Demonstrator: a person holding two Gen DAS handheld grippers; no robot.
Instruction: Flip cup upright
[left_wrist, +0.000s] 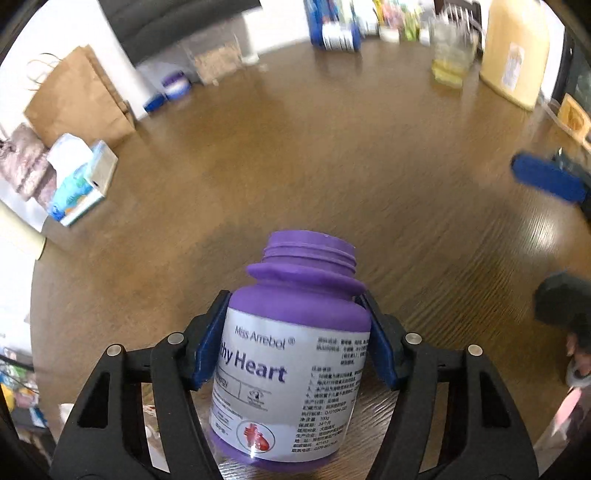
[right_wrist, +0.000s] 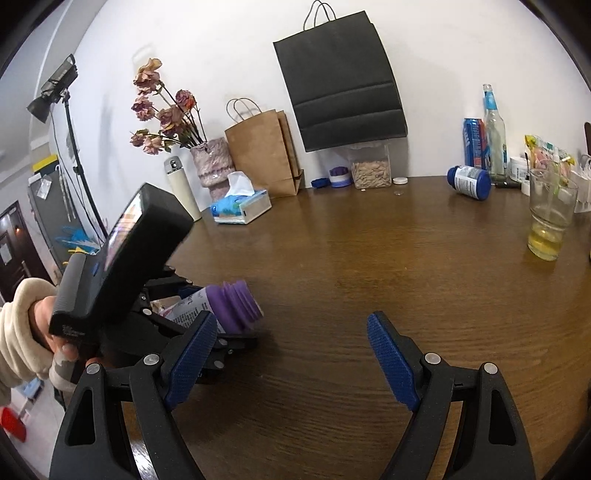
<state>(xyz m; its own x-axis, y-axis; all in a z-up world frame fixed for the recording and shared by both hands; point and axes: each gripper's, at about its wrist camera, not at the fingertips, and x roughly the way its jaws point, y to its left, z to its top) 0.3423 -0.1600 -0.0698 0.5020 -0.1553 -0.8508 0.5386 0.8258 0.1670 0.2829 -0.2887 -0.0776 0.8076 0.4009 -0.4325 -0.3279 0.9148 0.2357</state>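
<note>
A purple supplement bottle (left_wrist: 291, 369) with a white "Heart" label and no cap is clamped between the blue pads of my left gripper (left_wrist: 293, 297), which is shut on its shoulders. Its open threaded mouth points away from the left wrist camera. In the right wrist view the bottle (right_wrist: 231, 306) lies tilted just above the brown table (right_wrist: 351, 258), mouth toward the right and slightly up. A hand in a cream sleeve (right_wrist: 18, 332) holds the left gripper's black handle (right_wrist: 122, 258). My right gripper (right_wrist: 291, 321) stands open and empty to the right of the bottle.
Along the back wall stand a thermos (right_wrist: 181, 188), a vase of dried flowers (right_wrist: 212, 166), a tissue box (right_wrist: 240, 206), a brown paper bag (right_wrist: 262, 151) and a clear container (right_wrist: 371, 168). A blue bottle (right_wrist: 469, 182) lies on its side. A glass with yellow liquid (right_wrist: 550, 221) stands right.
</note>
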